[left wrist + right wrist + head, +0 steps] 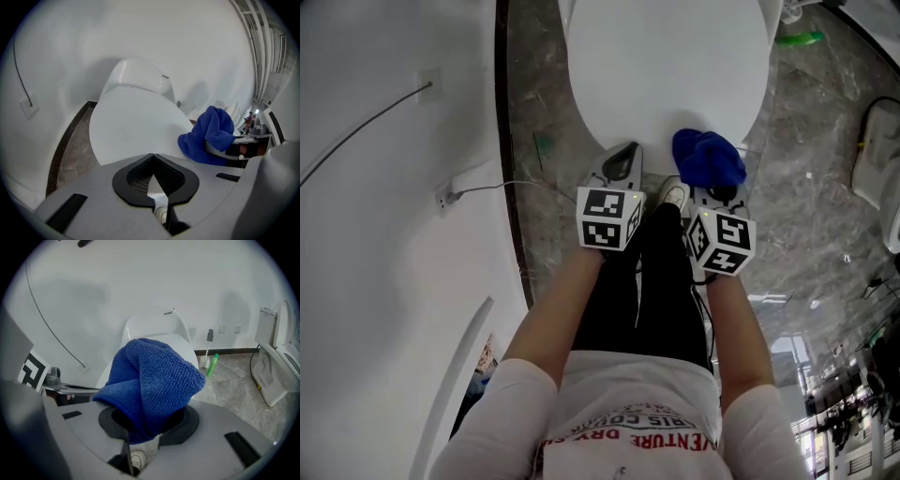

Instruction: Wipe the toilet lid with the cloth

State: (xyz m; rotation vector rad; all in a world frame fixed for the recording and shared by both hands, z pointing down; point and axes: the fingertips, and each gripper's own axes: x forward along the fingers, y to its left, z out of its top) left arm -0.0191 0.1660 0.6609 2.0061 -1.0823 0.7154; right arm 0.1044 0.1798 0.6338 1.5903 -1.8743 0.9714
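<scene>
A green bottle (212,364) stands tilted on the grey marbled floor (234,385), and just to its left, nearly touching it, is a toilet brush (209,338) upright in a white holder (204,363). Behind the bottle a dark skirting strip (234,351) runs along the foot of the white wall (140,277), with two small sockets (221,328) above the bottle. Well to the bottle's right stands a white fixture (274,366) with a black cable (252,363) beside it, and far to the bottle's left a thin dark wire (47,324) runs down the wall.
</scene>
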